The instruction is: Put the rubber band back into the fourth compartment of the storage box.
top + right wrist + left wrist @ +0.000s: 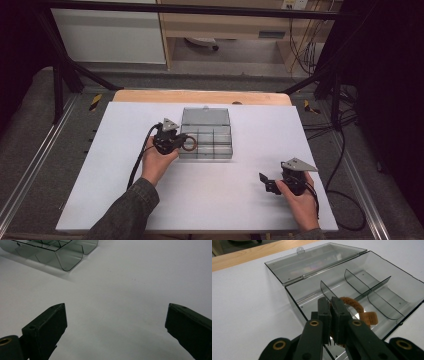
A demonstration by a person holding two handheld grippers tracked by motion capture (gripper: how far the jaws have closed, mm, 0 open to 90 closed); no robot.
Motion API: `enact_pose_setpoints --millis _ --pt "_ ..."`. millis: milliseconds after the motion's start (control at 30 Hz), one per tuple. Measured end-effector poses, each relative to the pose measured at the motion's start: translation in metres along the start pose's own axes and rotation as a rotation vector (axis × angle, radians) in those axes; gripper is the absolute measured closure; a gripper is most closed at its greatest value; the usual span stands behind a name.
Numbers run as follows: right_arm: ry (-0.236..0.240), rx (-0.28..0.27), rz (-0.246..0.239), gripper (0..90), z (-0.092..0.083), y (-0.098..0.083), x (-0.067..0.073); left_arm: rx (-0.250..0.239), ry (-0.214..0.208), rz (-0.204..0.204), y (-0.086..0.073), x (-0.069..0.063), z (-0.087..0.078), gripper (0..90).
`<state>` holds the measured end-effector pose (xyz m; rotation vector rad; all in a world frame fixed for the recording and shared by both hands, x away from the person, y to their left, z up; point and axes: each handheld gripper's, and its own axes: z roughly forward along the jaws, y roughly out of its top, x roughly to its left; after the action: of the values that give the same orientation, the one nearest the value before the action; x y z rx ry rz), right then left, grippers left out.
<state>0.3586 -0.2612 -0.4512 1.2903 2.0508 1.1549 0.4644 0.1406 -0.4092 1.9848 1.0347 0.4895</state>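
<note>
A clear smoky plastic box (222, 150) with dividers stands open at the middle of the white table, its lid (312, 262) laid back flat. My left gripper (331, 301) is shut on a brown ring-shaped band (355, 305) with a small tan tag (370, 318). It holds the band over the box's left front compartment. In the high view the left gripper (182, 141) sits at the box's left side with the band (189, 145) hanging inside the rim. My right gripper (264, 182) rests low near the table's front right, open, nothing between its jaws (116, 315).
A white sheet (200, 200) covers the table, with a wooden edge (200, 96) at the back. The box's other compartments (384, 297) look bare. In the right gripper view a corner of the box (67, 257) shows at the upper left. Black cables (345, 165) lie off the table's right.
</note>
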Motion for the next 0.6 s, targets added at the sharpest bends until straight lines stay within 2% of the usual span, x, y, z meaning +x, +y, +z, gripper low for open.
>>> enact_pose_setpoints --millis 433,600 --pt "-0.001 0.001 -0.002 4.3 0.0003 -0.0001 -0.0004 0.017 0.003 0.004 -0.0035 -0.0013 0.0012 85.9" --pt "0.0 0.001 -0.001 4.3 0.0003 -0.0001 -0.0003 0.017 -0.006 -0.014 -0.0052 -0.0006 0.0026 85.0"
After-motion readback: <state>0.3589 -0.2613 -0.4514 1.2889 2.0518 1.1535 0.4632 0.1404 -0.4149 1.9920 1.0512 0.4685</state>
